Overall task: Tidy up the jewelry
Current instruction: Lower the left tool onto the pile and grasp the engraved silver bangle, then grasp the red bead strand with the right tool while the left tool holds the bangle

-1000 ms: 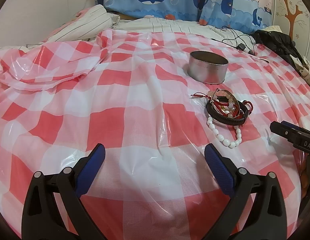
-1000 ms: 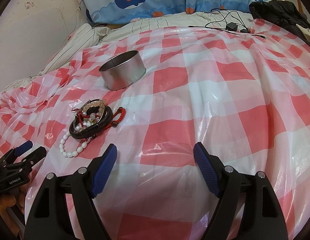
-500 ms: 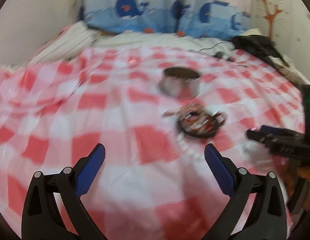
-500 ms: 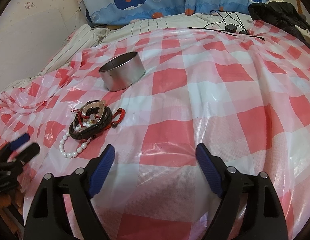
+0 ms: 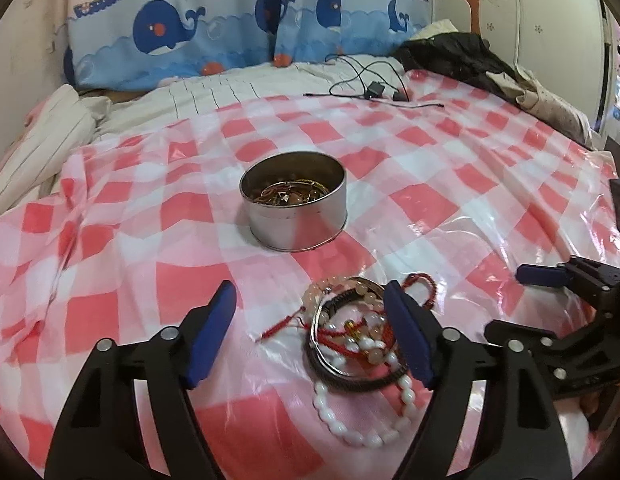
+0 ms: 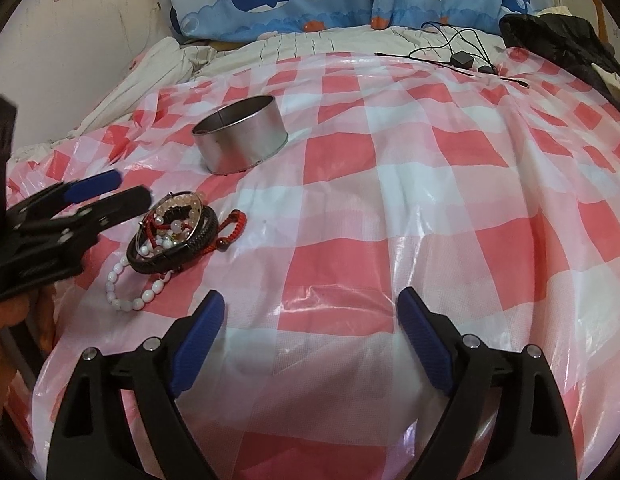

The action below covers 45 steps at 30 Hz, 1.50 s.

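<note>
- Your left hand-held gripper (image 5: 310, 320) hangs over the pile of bracelets (image 5: 358, 344) on the bed's checked plastic sheet (image 5: 450, 184); its jaws have just been closing, not yet pressing, the right pad across the pile.
- Your right hand-held gripper (image 6: 310, 332) stands open over bare sheet, the pile near its left.
- The metal tin (image 5: 294, 208) sits beyond the pile.

Soft, even indoor light fills both views, bright enough for clear colours, with only faint shadows. The plastic checked sheet (image 5: 390, 168) throws white glare patches along its creases, strongest on the right of the left wrist view. In the right wrist view the left gripper (image 6: 98, 196) is smeared by motion blur. Both fisheye pictures bow straight lines and darken to black at the corners.
</note>
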### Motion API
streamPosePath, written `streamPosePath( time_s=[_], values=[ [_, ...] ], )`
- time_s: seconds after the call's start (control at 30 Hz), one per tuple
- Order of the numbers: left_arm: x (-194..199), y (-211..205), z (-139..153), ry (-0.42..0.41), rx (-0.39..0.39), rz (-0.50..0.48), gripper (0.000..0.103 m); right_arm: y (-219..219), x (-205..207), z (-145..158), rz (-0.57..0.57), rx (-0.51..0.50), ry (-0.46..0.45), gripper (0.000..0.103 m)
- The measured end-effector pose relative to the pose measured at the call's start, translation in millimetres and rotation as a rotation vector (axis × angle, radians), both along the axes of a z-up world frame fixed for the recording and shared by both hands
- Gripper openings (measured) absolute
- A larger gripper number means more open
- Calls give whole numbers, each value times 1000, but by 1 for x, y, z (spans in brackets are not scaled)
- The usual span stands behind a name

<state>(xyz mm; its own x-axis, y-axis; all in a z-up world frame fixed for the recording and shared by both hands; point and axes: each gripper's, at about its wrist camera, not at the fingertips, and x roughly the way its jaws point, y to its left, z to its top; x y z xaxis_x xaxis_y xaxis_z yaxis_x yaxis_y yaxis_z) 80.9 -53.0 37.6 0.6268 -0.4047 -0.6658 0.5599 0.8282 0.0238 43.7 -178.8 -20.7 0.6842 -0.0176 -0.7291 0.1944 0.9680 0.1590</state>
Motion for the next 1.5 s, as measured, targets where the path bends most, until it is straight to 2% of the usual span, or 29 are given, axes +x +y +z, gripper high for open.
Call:
streamPosePath(
  time_s=[0.17,0.27,0.4,0.43,0.5,0.6,0.67,0.8,1.0,1.17,1.3,1.4,1.5],
  values=[
    [3,-5,-2,-2,21,-13,67,4,2,-1,-1,-23,11,86],
    [0,-14,-3,-21,62,-35,62,4,2,-1,-1,-30,14,86],
    [5,-22,-10,-5,102,-32,33,5,2,-1,-1,-31,14,86],
    [6,-22,-11,1,104,-30,31,5,2,-1,-1,-32,14,86],
    [7,-22,-12,10,104,-25,17,5,2,-1,-1,-34,16,86],
    [8,-21,-13,23,103,-27,4,5,2,-1,-1,-32,14,86],
    [9,-19,-12,44,83,-34,3,5,2,-1,-1,-32,14,86],
    [18,-4,-5,109,-42,-18,2,5,2,-1,-1,-33,14,86],
    [19,2,2,102,-76,-3,2,5,2,-1,-2,-32,14,87],
    [28,27,23,109,-196,44,2,5,1,0,-14,-42,10,86],
    [35,44,26,112,-210,103,2,5,-2,9,-13,-40,-22,87],
    [42,53,19,141,-198,144,2,10,5,18,32,-38,-51,86],
    [48,56,10,169,-165,174,2,18,28,26,81,-126,-42,85]
  ],
)
